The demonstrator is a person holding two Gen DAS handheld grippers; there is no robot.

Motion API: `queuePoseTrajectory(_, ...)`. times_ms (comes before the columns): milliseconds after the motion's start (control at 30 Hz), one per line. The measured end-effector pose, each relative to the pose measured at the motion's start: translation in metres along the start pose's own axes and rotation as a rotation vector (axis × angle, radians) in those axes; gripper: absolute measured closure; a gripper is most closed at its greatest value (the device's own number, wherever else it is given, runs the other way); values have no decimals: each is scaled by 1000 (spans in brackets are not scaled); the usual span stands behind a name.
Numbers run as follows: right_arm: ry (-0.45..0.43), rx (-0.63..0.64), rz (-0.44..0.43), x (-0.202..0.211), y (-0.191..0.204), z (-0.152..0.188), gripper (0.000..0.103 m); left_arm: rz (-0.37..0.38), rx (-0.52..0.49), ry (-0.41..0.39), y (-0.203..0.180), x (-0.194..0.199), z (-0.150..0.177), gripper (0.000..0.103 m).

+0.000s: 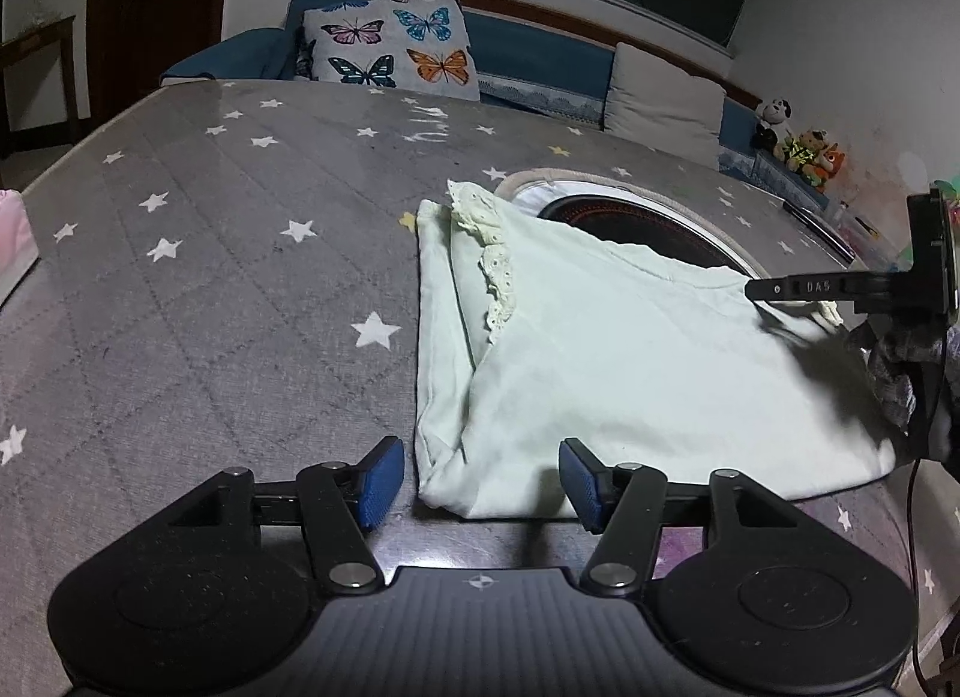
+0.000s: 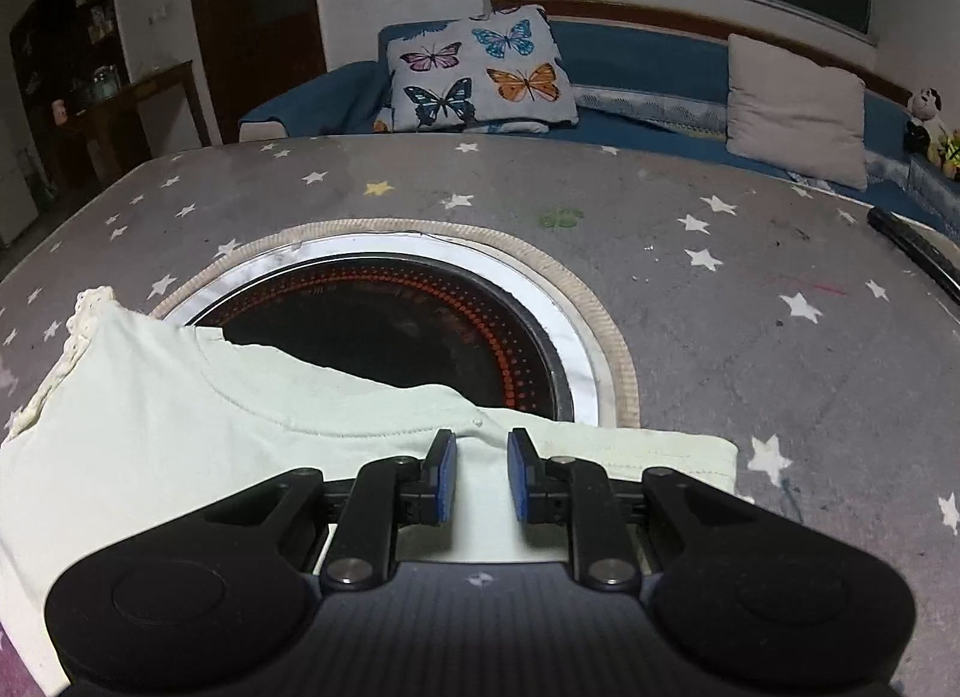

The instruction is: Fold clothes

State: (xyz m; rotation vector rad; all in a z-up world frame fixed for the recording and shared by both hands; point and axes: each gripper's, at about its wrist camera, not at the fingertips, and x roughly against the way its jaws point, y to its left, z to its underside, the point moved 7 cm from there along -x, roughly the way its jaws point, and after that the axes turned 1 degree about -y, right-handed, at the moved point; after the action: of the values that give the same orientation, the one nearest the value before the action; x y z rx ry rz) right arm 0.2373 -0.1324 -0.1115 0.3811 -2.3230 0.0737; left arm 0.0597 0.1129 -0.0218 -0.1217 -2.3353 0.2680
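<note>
A pale green top (image 1: 630, 361) with a lace trim (image 1: 498, 271) lies folded on the grey star-print table cover (image 1: 210, 277). My left gripper (image 1: 480, 481) is open, its blue pads on either side of the top's near left corner, with no hold on it. In the right wrist view the top (image 2: 180, 433) fills the lower left. My right gripper (image 2: 482, 472) hovers over its neckline edge with a narrow gap between the pads and flat cloth showing in that gap. Seen from the left wrist view, the right gripper (image 1: 755, 289) points at the top's far right edge.
A round dark hotplate (image 2: 390, 331) with a metal rim is set into the table, partly under the top. Behind the table stands a blue sofa with a butterfly pillow (image 1: 390, 46) and a beige cushion (image 2: 798, 109). A pink item (image 1: 12, 241) lies at the left edge, a black rod (image 2: 912, 253) at the right.
</note>
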Motion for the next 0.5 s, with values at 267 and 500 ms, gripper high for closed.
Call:
queuePoseTrajectory(267, -1, 2, -126, 26, 35, -16, 85, 31, 39, -38, -3, 8, -5, 87)
queuePoseTrajectory(500, 57, 35, -332, 43, 104, -39, 73, 89, 18, -95, -22, 20, -18, 91)
